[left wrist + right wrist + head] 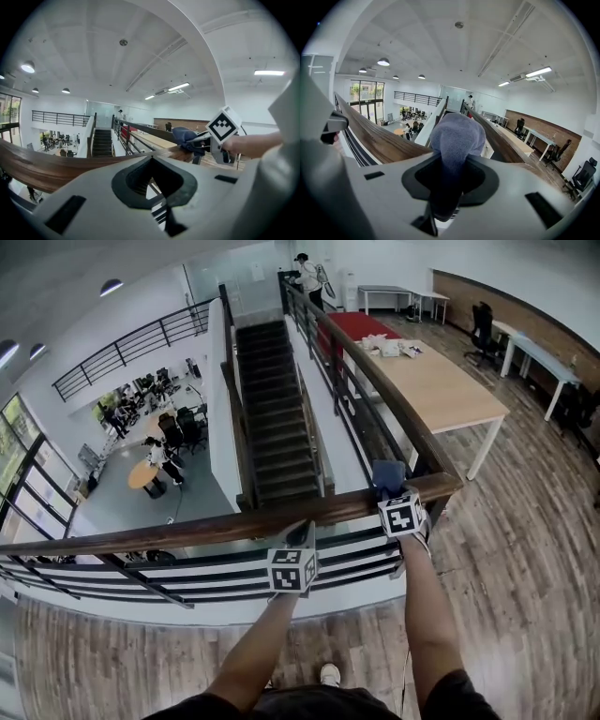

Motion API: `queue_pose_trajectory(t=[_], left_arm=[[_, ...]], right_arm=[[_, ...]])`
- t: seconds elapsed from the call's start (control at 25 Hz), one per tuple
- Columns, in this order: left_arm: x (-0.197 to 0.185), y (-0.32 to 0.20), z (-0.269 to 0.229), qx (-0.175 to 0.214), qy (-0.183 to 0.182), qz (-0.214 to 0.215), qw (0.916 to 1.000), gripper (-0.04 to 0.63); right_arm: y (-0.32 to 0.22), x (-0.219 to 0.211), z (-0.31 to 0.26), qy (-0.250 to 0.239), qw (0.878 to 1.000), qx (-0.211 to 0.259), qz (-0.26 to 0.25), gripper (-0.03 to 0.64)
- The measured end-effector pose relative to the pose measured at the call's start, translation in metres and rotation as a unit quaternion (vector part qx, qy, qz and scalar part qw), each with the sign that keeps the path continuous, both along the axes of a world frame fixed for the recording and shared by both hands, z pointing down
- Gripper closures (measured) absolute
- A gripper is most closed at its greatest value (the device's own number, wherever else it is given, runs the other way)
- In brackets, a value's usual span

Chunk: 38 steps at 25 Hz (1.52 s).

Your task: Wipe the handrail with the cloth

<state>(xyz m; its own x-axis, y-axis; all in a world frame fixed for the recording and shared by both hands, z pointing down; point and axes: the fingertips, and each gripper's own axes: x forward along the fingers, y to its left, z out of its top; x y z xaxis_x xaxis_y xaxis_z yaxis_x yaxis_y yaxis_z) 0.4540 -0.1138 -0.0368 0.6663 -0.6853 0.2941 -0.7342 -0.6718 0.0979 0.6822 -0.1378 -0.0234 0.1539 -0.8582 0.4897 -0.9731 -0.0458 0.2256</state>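
Note:
A brown wooden handrail crosses the head view and turns a corner at the right. My right gripper is shut on a blue-grey cloth, which rests on the rail just left of that corner. In the right gripper view the cloth bulges out above the shut jaws, with the rail behind it. My left gripper hovers at the rail further left, jaws closed on nothing. The left gripper view shows the rail, the cloth and the right gripper.
Black metal bars run under the rail. Beyond it a dark staircase drops to a lower floor with people at desks. A long wooden table stands at the right, and a person stands at the far end.

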Motion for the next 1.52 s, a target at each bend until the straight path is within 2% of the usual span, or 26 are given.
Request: queue_pose_trajectory(t=[0.24,0.48,0.6,0.8,0.88,1.0,1.16,1.28,1.52], left_arm=[[0.052,0.011,-0.014,0.022,-0.006,0.056,0.9982,0.594],[0.082,0.021,-0.023,0.035,-0.012,0.093,0.9950,0.594],[0.079,0.026,-0.020,0.029,-0.009,0.095,0.9950,0.594],[0.044,0.020,-0.018,0.021,-0.011,0.076,0.9968,0.594],[0.022,0.016,-0.017,0.019,-0.005,0.066,0.9976,0.594],[-0.027,0.012,-0.016,0.014,0.015,0.039,0.9990,0.593],[-0.093,-0.003,-0.023,0.028,0.009,0.022,0.9993,0.594],[-0.153,-0.012,-0.008,0.024,0.005,-0.002,0.9997,0.594],[-0.310,-0.021,0.024,-0.005,0.017,-0.092,0.9956,0.594]], right_arm=[[0.010,0.050,-0.002,0.018,0.999,0.001,0.032,0.528],[0.029,0.114,0.000,0.030,0.995,-0.014,0.093,0.528],[0.038,0.139,0.003,0.032,0.992,-0.023,0.119,0.528],[0.038,0.137,-0.004,0.051,0.991,-0.007,0.121,0.528],[0.043,0.131,-0.007,0.051,0.990,0.017,0.132,0.528],[0.044,0.075,-0.019,0.035,0.990,0.081,0.107,0.528],[0.025,-0.052,-0.050,0.041,0.989,0.142,0.022,0.528],[0.011,-0.154,-0.043,0.047,0.986,0.152,-0.047,0.528],[0.001,-0.361,-0.020,0.012,0.976,0.145,-0.162,0.528]])
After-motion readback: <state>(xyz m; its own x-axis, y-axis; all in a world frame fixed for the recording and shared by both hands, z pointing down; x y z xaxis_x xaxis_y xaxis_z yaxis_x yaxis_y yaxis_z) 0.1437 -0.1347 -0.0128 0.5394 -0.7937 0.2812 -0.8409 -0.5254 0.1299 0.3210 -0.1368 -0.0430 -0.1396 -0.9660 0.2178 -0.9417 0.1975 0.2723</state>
